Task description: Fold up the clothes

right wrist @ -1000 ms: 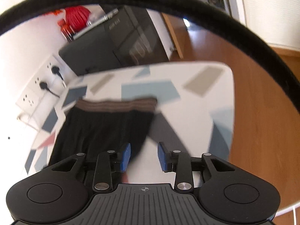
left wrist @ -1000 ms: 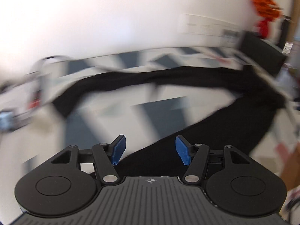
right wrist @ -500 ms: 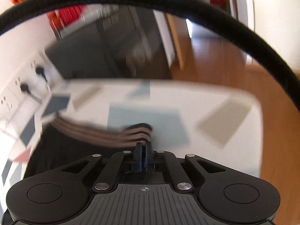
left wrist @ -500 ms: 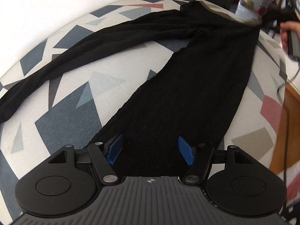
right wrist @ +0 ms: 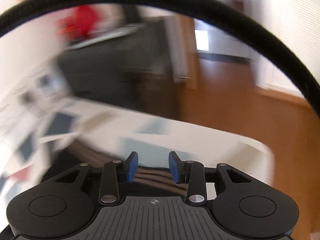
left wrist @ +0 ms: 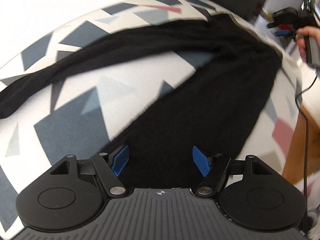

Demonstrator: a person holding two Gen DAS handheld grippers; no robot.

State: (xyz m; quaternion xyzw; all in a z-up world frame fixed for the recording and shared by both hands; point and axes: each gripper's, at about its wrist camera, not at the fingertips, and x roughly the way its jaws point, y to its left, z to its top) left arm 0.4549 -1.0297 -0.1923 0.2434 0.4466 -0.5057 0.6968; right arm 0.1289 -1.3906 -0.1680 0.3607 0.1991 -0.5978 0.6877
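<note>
So there's one pair of black trousers (left wrist: 210,92) spread flat on the table (left wrist: 72,128) with the geometric-print top, legs splayed apart in a V, one leg running off toward the far left edge and the other coming straight down toward the left gripper (left wrist: 160,161). My guess is they're laid out like that so one leg can get flipped over the other for the first fold. The left gripper hangs over the near leg's cuff end with its blue pads spread wide and opening further; fabric sits below and between them, but they aren't pinching anything. The right gripper (right wrist: 153,167) is up at the waistband (right wrist: 158,177) end, the brown striped band showing just under and between its pads; its jaws are opening too, with a gap on both sides, so it isn't gripping the band. You can also spot it from the left camera, held in a hand (left wrist: 306,40) past the far corner of the table. Count: one garment, two legs, two grippers, one black cable (right wrist: 250,28) arcing across the right view. That view is pretty blurred, so the background is mush.
</note>
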